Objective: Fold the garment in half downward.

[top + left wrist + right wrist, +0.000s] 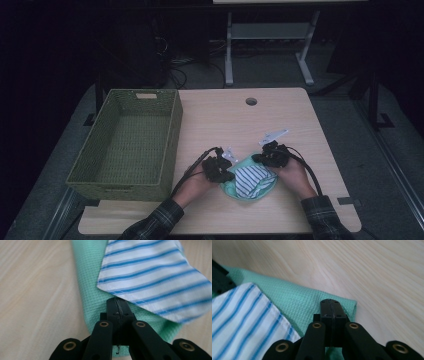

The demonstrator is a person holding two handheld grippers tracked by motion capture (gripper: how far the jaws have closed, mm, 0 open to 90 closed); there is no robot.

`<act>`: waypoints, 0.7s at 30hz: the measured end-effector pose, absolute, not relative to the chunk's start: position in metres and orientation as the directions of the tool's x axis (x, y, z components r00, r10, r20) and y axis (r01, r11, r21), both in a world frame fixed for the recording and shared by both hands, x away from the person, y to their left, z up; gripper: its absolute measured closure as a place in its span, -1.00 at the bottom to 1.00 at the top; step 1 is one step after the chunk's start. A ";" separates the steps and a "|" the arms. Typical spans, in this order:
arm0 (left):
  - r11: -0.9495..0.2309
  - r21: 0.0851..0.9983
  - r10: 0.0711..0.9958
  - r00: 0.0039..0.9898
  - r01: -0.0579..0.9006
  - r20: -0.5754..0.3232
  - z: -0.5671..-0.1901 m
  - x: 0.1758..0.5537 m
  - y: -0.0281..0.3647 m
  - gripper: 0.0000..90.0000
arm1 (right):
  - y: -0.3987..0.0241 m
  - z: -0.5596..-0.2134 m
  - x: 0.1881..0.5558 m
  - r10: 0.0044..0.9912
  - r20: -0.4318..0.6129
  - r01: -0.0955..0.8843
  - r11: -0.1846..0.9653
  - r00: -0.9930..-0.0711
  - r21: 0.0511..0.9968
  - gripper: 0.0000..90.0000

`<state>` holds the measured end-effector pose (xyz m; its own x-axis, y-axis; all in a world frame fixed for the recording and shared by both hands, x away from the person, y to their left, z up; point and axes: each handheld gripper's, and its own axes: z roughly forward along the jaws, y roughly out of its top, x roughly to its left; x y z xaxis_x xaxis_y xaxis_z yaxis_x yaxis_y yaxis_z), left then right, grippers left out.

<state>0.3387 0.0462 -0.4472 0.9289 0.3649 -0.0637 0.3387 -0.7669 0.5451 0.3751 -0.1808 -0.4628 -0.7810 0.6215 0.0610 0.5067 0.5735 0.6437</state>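
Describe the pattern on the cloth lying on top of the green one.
White with blue stripes; the striped cloth shows best in the left gripper view.

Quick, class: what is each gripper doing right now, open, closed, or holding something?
Left gripper: shut on the green cloth.
Right gripper: shut on the green cloth.

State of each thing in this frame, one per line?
Left gripper: shut, fingers on the green cloth.
Right gripper: shut, fingers on the green cloth's edge.
Striped cloth: lying on the green cloth.
Woven basket: upright, empty.
Table: bears everything.
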 end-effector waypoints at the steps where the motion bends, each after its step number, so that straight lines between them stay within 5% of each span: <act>1: -0.770 0.542 0.370 0.928 0.337 -0.052 -0.447 0.341 0.045 0.99 | -0.183 -0.463 0.375 0.624 0.067 0.512 0.571 -0.779 0.641 1.00; 21: -0.730 0.587 0.430 0.903 0.351 -0.006 -0.453 0.397 0.019 0.99 | -0.223 -0.463 0.363 0.678 0.077 0.559 0.530 -0.731 0.637 1.00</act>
<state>0.3970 0.0189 -0.4530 0.9030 0.4295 -0.0059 0.3510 -0.7298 0.5867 0.3625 -0.2228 -0.4630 -0.7310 0.6780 0.0773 0.5593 0.5303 0.6372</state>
